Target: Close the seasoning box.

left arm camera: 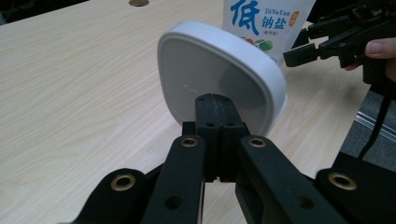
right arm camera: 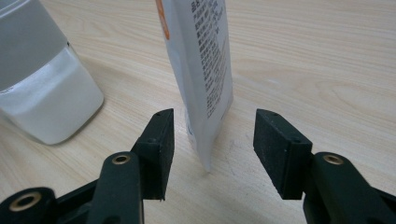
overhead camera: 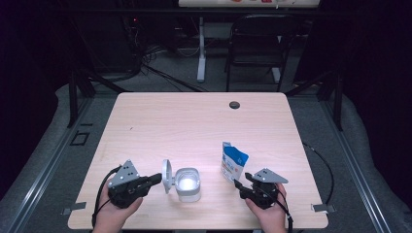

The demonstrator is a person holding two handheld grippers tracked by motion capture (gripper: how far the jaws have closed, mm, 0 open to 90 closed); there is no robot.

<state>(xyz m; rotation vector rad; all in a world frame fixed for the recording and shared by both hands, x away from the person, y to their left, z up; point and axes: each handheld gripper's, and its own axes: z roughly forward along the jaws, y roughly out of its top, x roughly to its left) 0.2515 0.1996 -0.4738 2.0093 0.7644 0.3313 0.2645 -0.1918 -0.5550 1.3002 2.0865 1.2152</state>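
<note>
White plastic container (overhead camera: pixel 187 184) stands open just past the left gripper (left arm camera: pixel 215 105), whose jaws pinch its upright lid (left arm camera: pixel 219 74). Beyond that lid the pouch (left arm camera: pixel 266 23) reads "DiNaYan" with blue Chinese characters. Right gripper (right arm camera: pixel 212 144) jaws stand wide, the pouch's lower edge between them, its fine-print side facing.

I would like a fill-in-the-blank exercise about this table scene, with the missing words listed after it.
1. The left gripper is shut on the white ____ of the container.
2. The jaws of the right gripper are ____, one on each side of the pouch.
3. The pouch stands ____ on the table.
4. In the high view, the pouch is to the ____ of the container.

Missing words: lid; open; upright; right
</note>
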